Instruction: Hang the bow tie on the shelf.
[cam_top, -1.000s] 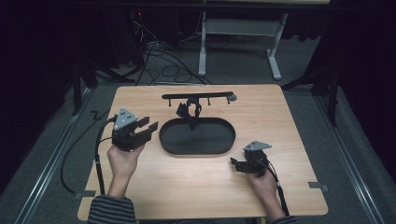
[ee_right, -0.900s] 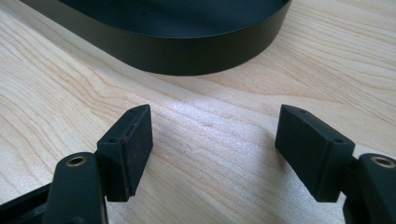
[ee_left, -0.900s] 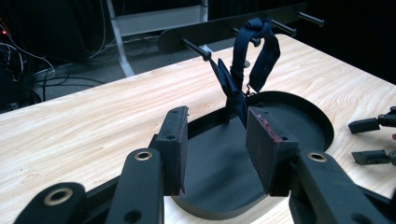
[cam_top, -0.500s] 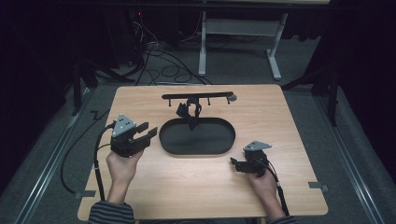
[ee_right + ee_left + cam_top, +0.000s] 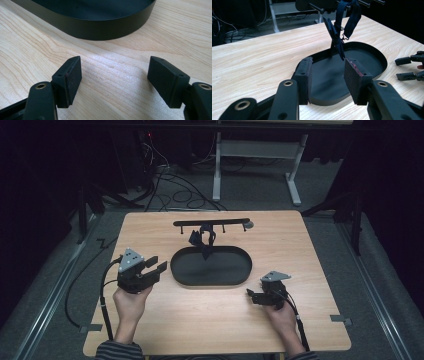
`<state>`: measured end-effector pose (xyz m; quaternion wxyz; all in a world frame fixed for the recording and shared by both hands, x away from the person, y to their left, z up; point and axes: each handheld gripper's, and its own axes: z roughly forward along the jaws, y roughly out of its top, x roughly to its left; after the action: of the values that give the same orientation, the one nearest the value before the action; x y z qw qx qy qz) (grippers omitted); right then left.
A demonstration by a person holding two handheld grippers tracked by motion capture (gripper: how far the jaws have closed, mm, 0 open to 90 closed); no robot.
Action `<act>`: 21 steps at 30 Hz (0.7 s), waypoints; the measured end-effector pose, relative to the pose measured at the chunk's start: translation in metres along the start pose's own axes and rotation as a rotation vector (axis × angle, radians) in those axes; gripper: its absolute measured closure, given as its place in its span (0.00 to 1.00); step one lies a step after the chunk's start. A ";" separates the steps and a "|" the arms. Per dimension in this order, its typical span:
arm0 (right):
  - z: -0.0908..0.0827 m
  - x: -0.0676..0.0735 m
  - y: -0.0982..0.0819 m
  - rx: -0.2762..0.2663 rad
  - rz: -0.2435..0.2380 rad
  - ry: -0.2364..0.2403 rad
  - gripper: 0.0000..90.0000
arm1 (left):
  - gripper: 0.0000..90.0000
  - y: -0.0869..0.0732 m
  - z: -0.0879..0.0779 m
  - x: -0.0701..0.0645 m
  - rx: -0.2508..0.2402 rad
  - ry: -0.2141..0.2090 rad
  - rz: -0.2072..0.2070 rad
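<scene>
Wooden table point(image 5: 300, 250) carries an oval tray point(image 5: 240, 275) with a dark strap point(image 5: 202, 240) hanging above its far rim, ahead-right of the nearer left gripper point(image 5: 154, 266), jaws apart and empty; right gripper point(image 5: 251, 295) likewise parted.

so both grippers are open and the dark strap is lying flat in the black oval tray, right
Not quite. The dark strap hangs from the black rack above the black oval tray, as the left gripper view shows. Both the left gripper and right gripper are open.
</scene>
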<state>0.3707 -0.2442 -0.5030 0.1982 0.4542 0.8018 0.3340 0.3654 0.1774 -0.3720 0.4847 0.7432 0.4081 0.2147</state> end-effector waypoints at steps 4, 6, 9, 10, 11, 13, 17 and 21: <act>0.000 0.000 0.000 0.000 0.000 0.000 0.32 | 0.65 -0.003 -0.001 0.002 0.001 0.002 -0.014; 0.000 0.000 0.000 0.000 -0.001 0.000 0.32 | 0.65 -0.005 -0.001 0.003 0.005 0.000 -0.017; 0.000 0.000 0.000 0.000 0.000 0.000 0.32 | 0.65 -0.007 -0.002 0.003 0.006 0.003 -0.017; 0.000 0.000 0.000 0.000 0.000 0.000 0.32 | 0.65 -0.007 -0.003 0.003 0.005 0.003 -0.016; 0.000 0.000 0.000 0.000 0.000 0.000 0.32 | 0.65 -0.008 -0.003 0.003 0.004 0.003 -0.020; 0.000 0.000 0.000 0.000 0.000 0.000 0.32 | 0.65 -0.009 -0.004 0.003 0.005 0.005 -0.020; 0.000 0.000 0.000 0.000 -0.001 0.000 0.32 | 0.65 -0.012 -0.006 0.004 0.005 0.006 -0.024; 0.000 0.000 0.000 0.000 -0.001 0.001 0.32 | 0.65 -0.015 -0.008 0.004 0.004 0.003 -0.029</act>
<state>0.3708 -0.2442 -0.5030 0.1982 0.4536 0.8020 0.3342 0.3555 0.1880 -0.3821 0.4856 0.7378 0.4201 0.2081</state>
